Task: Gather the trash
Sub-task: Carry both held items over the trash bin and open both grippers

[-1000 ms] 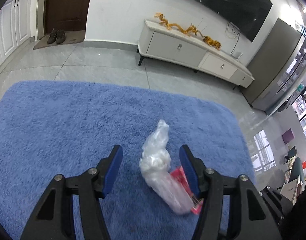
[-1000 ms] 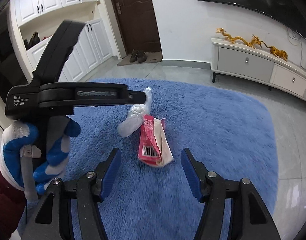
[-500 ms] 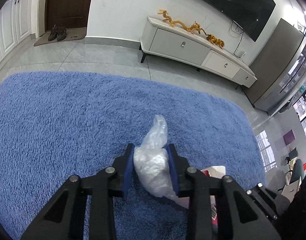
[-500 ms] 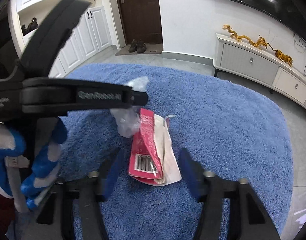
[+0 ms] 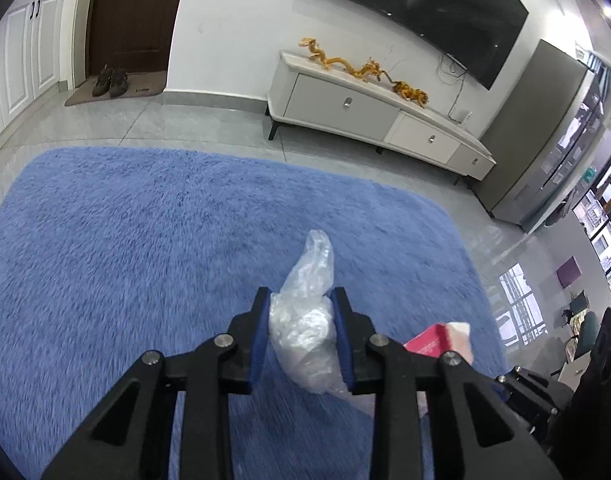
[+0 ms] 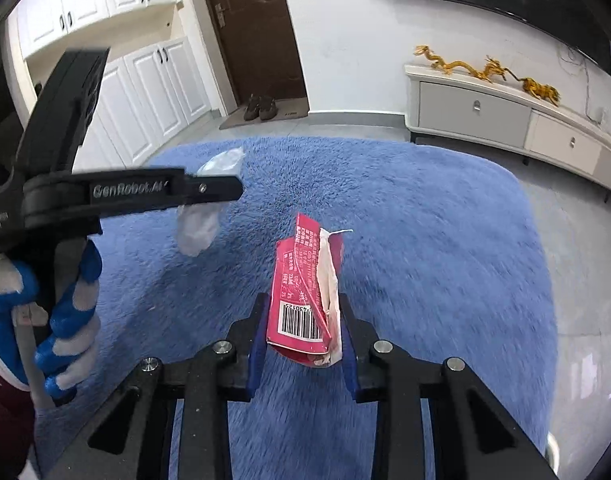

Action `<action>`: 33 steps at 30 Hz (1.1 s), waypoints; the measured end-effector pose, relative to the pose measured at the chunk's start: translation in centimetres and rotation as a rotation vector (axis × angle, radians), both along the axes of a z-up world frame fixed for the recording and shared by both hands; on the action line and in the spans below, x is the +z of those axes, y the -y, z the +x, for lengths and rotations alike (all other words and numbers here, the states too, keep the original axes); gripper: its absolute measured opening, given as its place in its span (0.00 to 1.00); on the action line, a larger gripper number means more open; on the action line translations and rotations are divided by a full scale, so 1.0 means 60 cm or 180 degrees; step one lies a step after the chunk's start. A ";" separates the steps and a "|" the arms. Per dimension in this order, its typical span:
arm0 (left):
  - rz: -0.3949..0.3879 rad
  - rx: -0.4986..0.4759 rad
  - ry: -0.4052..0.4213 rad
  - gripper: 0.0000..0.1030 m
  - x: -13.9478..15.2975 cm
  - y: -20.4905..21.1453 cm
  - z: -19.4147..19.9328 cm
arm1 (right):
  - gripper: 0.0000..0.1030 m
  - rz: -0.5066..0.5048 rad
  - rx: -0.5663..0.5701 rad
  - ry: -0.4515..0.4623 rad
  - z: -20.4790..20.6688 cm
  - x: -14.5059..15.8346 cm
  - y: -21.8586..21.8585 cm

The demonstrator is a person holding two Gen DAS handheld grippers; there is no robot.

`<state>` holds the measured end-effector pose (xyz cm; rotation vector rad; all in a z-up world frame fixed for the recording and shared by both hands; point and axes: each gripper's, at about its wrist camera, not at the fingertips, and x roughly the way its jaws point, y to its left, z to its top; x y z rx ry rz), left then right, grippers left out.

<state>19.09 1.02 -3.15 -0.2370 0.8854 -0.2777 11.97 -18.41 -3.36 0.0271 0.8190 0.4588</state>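
While its blue pads press on both sides of a crumpled clear plastic bag point(image 5: 305, 332), the left gripper point(image 5: 301, 300) holds that bag above the blue rug point(image 5: 145, 240), the bag's twisted end sticking out past the fingertips. Just to its right, the right gripper point(image 6: 303, 304) is closing its jaws on a torn red-and-white wrapper point(image 6: 305, 292), barcode end nearest, with the pads against its sides. From the right wrist view, a hand in a blue-and-white glove point(image 6: 61, 320) grips the left gripper's handle on the left. Farther off, beyond the rug's far edge, grey floor tiles reach a white TV cabinet point(image 5: 365, 116) carrying golden dragon figures point(image 5: 345, 66), and a pair of shoes point(image 5: 109, 80) sits on a doormat by the brown door.
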 end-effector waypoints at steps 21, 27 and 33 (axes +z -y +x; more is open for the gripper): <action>-0.0197 -0.0762 0.0501 0.27 0.151 0.181 -0.264 | 0.28 0.0329 -0.0870 0.0417 -0.282 0.127 0.207; -0.0160 -0.1125 0.0477 0.27 0.159 0.295 -0.293 | 0.28 0.0249 -0.1284 0.0427 -0.324 0.120 0.302; 0.0005 -0.1419 0.0294 0.27 0.134 0.411 -0.301 | 0.29 0.0283 -0.1591 0.0321 -0.339 0.084 0.378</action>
